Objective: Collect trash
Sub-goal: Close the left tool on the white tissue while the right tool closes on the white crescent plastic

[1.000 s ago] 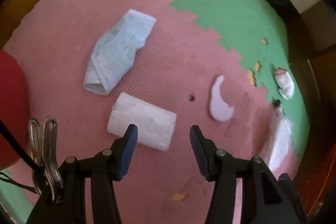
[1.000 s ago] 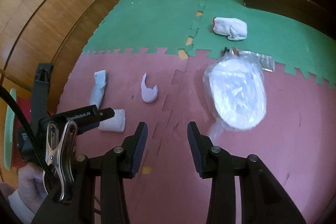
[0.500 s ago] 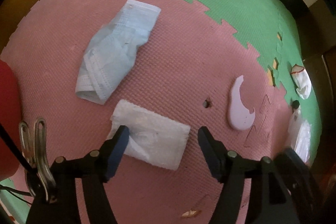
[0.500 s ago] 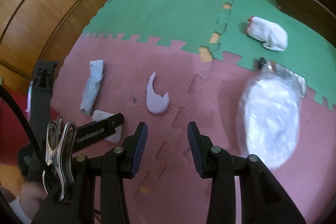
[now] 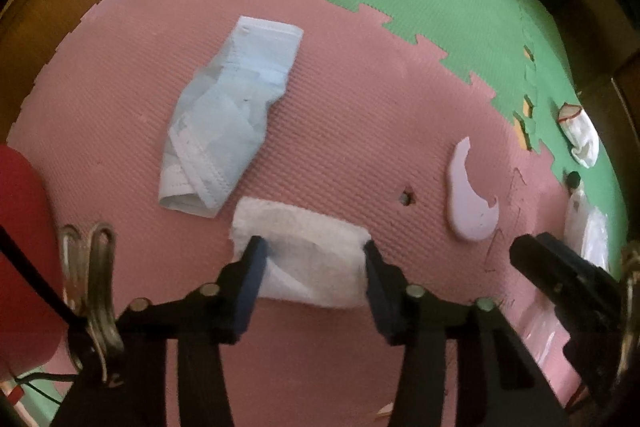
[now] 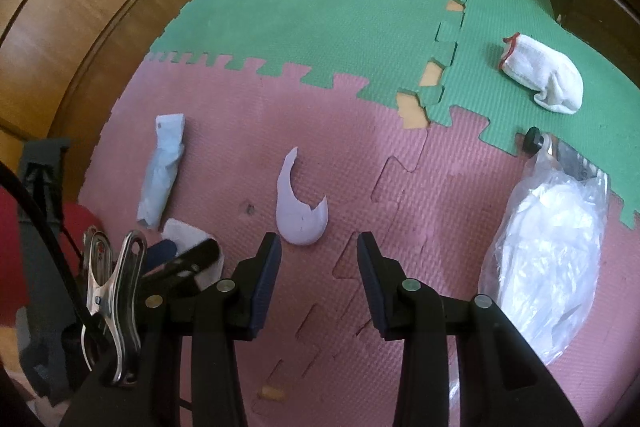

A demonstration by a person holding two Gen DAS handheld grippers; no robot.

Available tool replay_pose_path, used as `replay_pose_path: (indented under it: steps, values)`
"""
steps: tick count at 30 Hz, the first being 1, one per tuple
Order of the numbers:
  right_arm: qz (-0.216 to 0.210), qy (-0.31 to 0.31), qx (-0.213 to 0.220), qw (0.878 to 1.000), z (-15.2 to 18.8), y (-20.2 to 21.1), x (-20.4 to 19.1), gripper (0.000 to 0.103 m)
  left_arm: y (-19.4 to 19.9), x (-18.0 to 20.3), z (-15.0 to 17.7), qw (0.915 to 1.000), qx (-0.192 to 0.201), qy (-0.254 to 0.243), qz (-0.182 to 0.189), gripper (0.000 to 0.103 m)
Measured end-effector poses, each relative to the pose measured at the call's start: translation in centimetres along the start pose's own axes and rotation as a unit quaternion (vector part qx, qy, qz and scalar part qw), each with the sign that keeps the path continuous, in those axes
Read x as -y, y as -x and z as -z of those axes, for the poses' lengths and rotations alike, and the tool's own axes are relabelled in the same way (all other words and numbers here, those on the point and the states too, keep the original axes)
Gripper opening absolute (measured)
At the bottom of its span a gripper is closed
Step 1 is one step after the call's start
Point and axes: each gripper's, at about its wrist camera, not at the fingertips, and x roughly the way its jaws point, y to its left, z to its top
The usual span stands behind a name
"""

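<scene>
Foam puzzle mat [image 5: 360,131], pink and green, with scattered trash.
Left gripper [image 5: 312,259] straddles the soft, light folded tissue [image 5: 304,243], jaws released; face mask [image 5: 228,119] at 11 o'clock; right gripper [image 6: 318,259] also released.

Strewn over the foam floor mat: folded white tissue [image 5: 304,247], flat on the pink tiles, flanked at its two ends by the jaws of the left gripper [image 5: 312,263]; just beyond it, crumpled pale-blue face mask [image 5: 228,119], lying lengthwise. To the right on the pink, curved lilac shard [image 6: 298,207], flat; farther right, clear plastic bag [image 6: 548,259] stuffed with white material across the pink-green seam, and white red-cuffed glove [image 6: 540,75] bunched on the green.
</scene>
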Motion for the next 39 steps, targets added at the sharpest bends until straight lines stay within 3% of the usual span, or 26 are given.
replay_pose_path:
  steps: [1, 3, 6, 17, 29, 39]
  values:
    - [0.0, 0.001, -0.002, 1.0, 0.0, -0.1, 0.0, 0.04, 0.1, -0.2, 0.1, 1.0, 0.0, 0.0, 0.004, 0.043]
    - [0.0, 0.002, -0.004, 1.0, 0.0, -0.4, -0.2, 0.04, 0.7, -0.4, 0.1, 0.9997, 0.0, -0.001, 0.025, 0.026]
    - [-0.003, 0.004, -0.005, 1.0, -0.3, -1.1, -0.7, 0.04, 1.5, -0.6, 0.6, 0.9994, -0.001, -0.005, 0.036, 0.019]
    - [0.012, 0.05, -0.023, 0.998, -2.6, -4.7, -2.6, 0.04, 4.3, -3.3, 1.4, 0.9984, 0.008, 0.005, 0.056, 0.013]
    - [0.058, 0.139, -0.018, 0.988, -1.5, -5.8, -5.3, 0.04, 5.8, -3.4, 1.6, 0.9978, 0.009, 0.002, 0.066, 0.013]
    - [0.041, 0.107, -0.013, 0.993, -1.4, -3.4, -4.2, 0.039, 8.9, -2.5, 2.3, 0.9966, 0.012, -0.014, 0.08, 0.013]
